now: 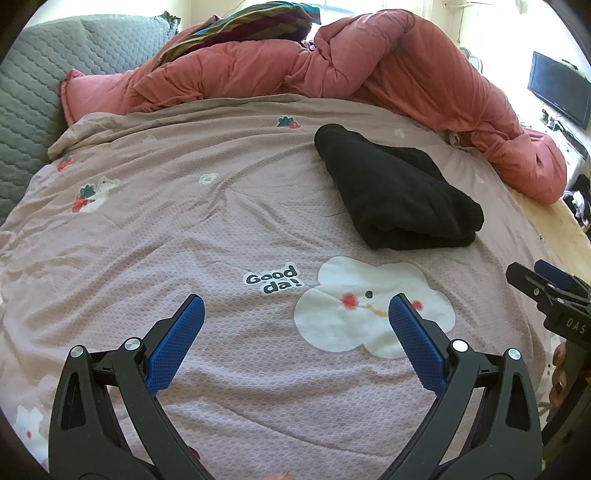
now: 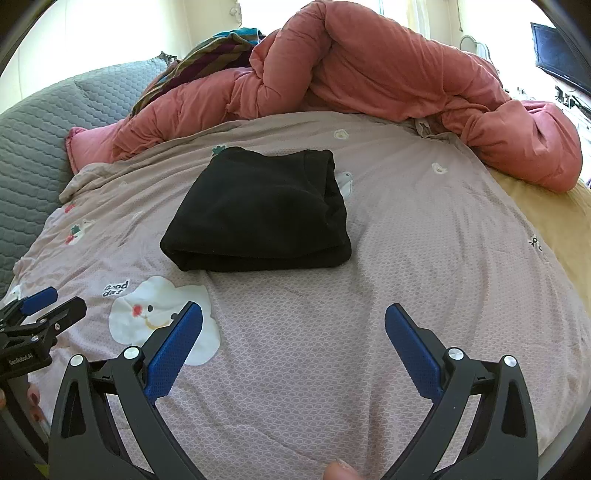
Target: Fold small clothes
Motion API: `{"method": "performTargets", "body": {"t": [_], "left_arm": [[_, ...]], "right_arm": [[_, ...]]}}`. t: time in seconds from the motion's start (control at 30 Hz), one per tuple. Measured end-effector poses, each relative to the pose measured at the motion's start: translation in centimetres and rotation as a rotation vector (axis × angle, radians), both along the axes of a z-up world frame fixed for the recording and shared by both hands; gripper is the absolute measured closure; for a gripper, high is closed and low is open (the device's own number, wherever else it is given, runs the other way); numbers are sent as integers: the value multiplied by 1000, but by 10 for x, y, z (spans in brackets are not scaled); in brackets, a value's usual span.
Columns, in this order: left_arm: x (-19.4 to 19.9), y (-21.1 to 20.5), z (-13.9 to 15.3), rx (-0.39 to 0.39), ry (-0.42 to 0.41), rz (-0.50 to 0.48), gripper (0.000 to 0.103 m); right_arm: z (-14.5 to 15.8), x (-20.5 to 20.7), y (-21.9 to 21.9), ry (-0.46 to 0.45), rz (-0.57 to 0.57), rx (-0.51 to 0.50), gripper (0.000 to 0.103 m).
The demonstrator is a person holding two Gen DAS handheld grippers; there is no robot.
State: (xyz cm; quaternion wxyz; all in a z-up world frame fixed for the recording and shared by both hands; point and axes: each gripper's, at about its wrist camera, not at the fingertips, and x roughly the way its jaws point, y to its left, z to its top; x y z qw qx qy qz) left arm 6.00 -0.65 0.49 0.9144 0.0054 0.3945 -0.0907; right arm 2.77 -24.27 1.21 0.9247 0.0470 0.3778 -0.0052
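A black garment (image 1: 397, 192) lies folded into a thick rectangle on the pink bedspread (image 1: 184, 221). In the right wrist view the garment (image 2: 262, 210) sits ahead of the gripper, a little left of centre. My left gripper (image 1: 295, 306) is open and empty, held above the bedspread, with the garment ahead to its right. My right gripper (image 2: 293, 314) is open and empty, a short way in front of the garment's near folded edge. Each gripper shows at the edge of the other's view: the right one (image 1: 546, 284), the left one (image 2: 44, 306).
A bunched salmon duvet (image 1: 332, 70) runs along the far side of the bed. A striped cloth (image 1: 251, 26) lies behind it. A grey quilted headboard (image 1: 33, 96) stands at the left. A dark screen (image 1: 557, 88) is at the far right. A tan sheet (image 2: 546, 221) edges the bed's right.
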Motion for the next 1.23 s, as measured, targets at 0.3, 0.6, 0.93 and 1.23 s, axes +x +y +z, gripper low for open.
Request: {"method": "performTargets", "body": {"t": [0.3,0.6,0.93,1.23], "left_arm": [[2,-1,0,0,10,-1,9],[1,-5,1,-2,13,-25,10],[5,6,6,-41,19,0,9],[61,126,16,-121,130,271,10]], "right_arm": [[-1,2,-3,9,-19,-4,4],[-2,2,-7,10,-59,-20,4],[1,-31,-81,-5,-361,-49,4],[-15,-139,-247,78,-973,-87,4]]}}
